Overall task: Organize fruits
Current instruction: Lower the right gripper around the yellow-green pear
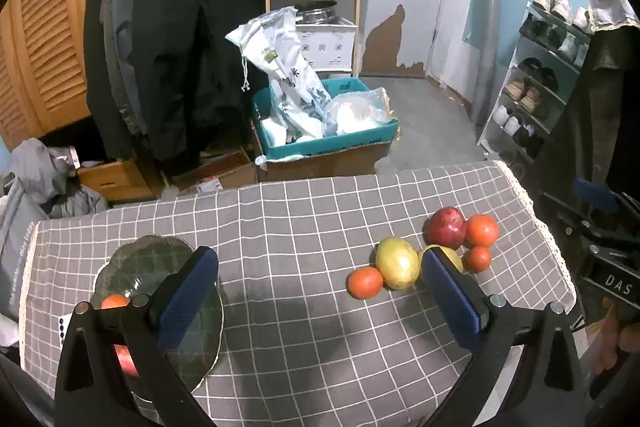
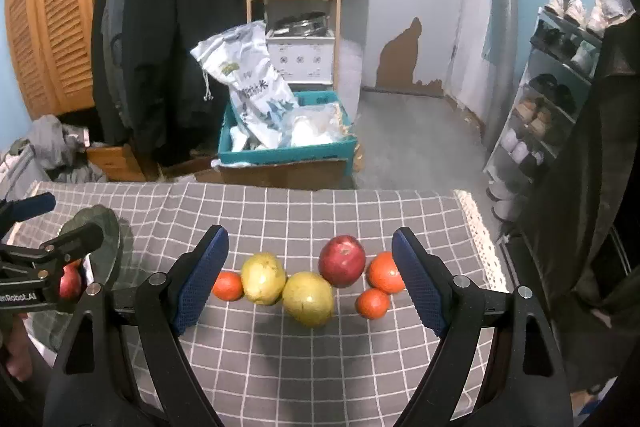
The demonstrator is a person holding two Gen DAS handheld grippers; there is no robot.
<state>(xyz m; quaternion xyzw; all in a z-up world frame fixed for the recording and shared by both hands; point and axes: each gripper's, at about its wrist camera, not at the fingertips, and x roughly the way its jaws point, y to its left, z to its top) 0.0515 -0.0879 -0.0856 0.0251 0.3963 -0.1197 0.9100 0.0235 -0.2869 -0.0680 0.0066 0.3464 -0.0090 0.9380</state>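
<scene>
Six fruits (image 2: pixel 308 298) lie bunched on the counter (image 2: pixel 280 211) dead ahead between our right fingers (image 2: pixel 420 291) — spread wide, empty — so our right is nearer; left fingers (image 1: pixel 188 299), also apart, hover by the plate (image 1: pixel 152 259).

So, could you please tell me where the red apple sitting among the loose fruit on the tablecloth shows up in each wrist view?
Left wrist view: the red apple lies right of centre, at the far end of the fruit cluster, touching an orange on its right.
Right wrist view: the red apple lies just right of centre, between the open fingers.
Shared landmark: the teal box on the floor beyond the table.
</scene>
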